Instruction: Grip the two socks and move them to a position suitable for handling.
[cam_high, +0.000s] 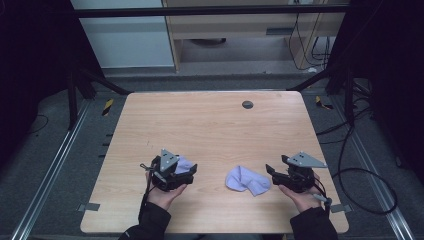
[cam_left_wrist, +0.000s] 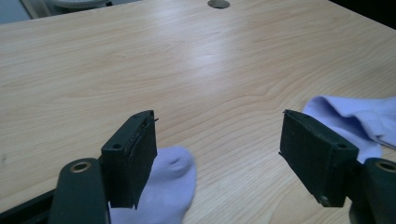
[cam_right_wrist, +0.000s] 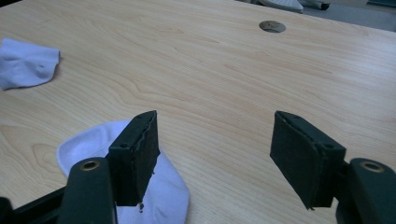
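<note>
1. While both hands rest low over the near edge of the wooden worktop (cam_high: 210, 130), each holds a gripper with its fingers spread and nothing between them.
2. Left gripper (cam_high: 186, 172): its fingers (cam_left_wrist: 133, 154) stand wide apart just above one pale lilac sock (cam_high: 184, 163), which lies flat beneath them, untouched as far as can be seen.
3. Right gripper (cam_high: 272, 171): its fingers (cam_right_wrist: 137, 151) are likewise parted, just beside a second, crumpled sock (cam_high: 246, 181) that lies between the two hands.
4. Both socks lie well apart from the round grey disc (cam_high: 247, 104) near the far edge.
</note>
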